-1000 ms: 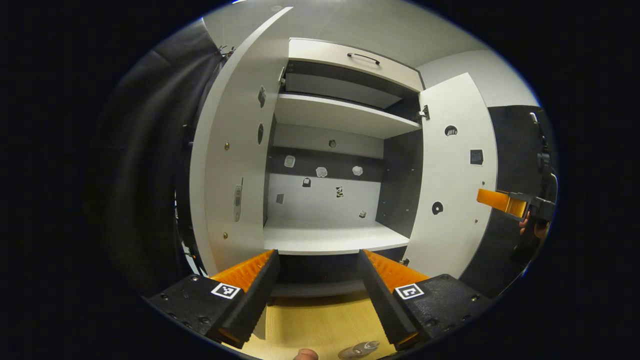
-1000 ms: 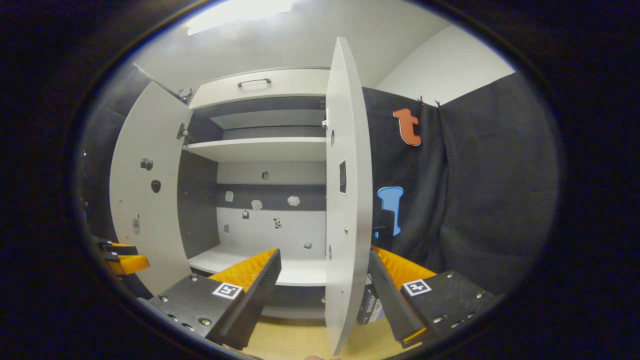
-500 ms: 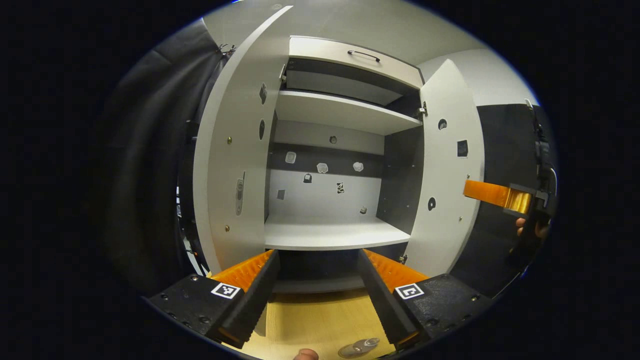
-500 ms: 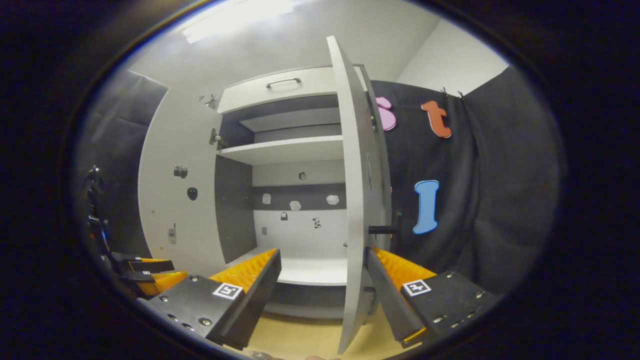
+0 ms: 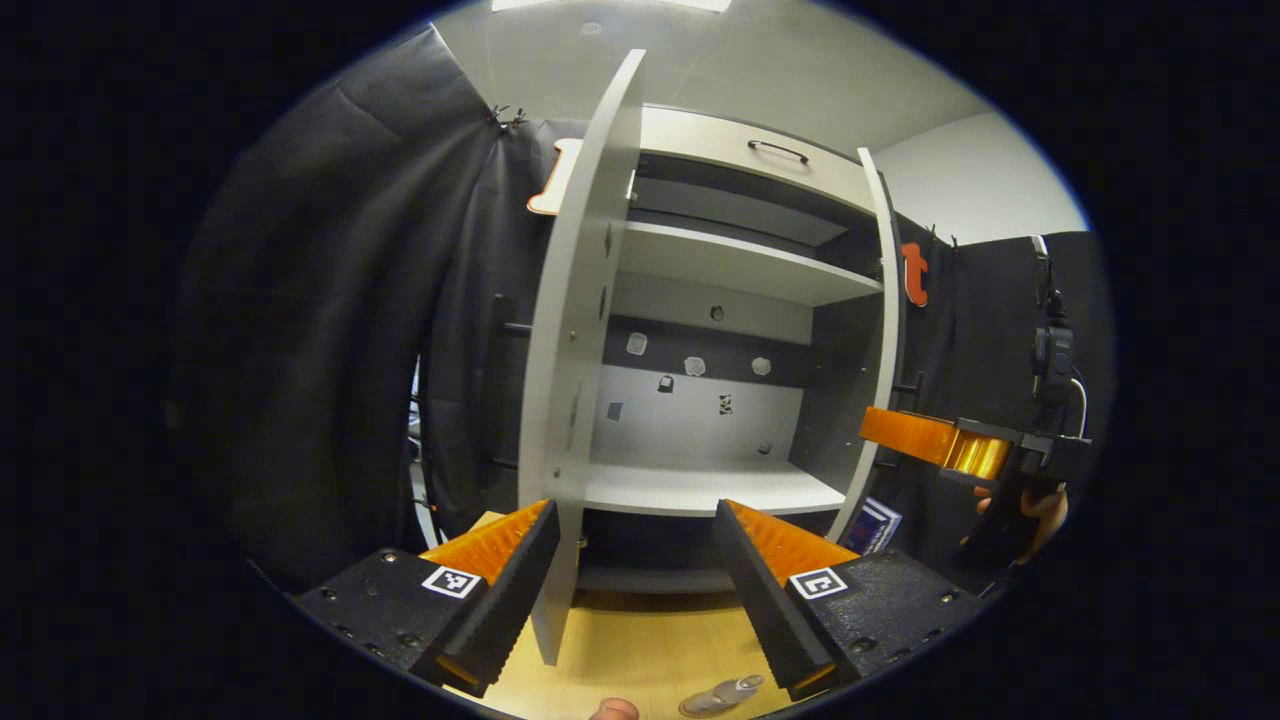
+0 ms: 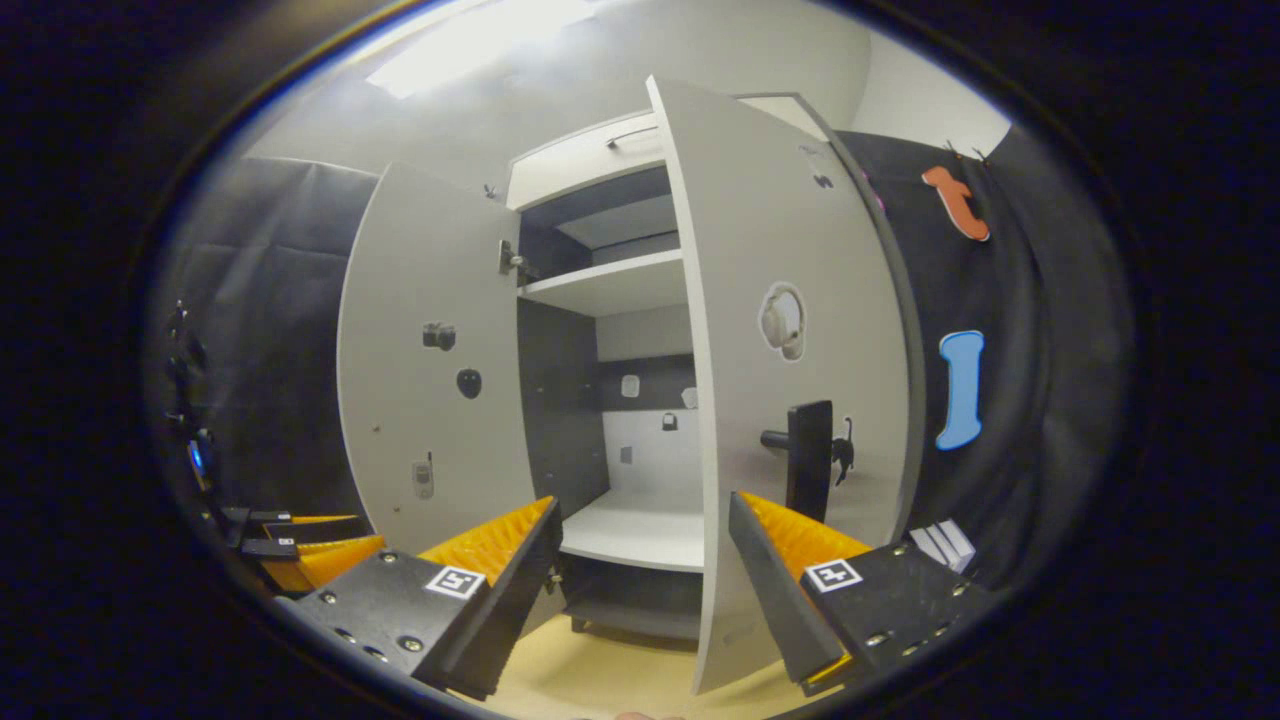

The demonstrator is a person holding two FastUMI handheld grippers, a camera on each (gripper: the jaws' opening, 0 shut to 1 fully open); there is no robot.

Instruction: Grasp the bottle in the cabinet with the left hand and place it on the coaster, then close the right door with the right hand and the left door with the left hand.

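left gripper [image 5: 635,560]: jaws wide apart, holding nothing, edge of the left door [image 5: 575,350] standing between its fingers
right gripper [image 6: 645,560]: jaws spread, empty, right door [image 6: 790,370] just ahead with its edge between the fingers; black handle [image 6: 808,460] above the right finger
bottle [image 5: 720,695]: lying on the counter [image 5: 640,650] below the left gripper
cabinet [image 5: 720,400]: shelves bare, both doors ajar
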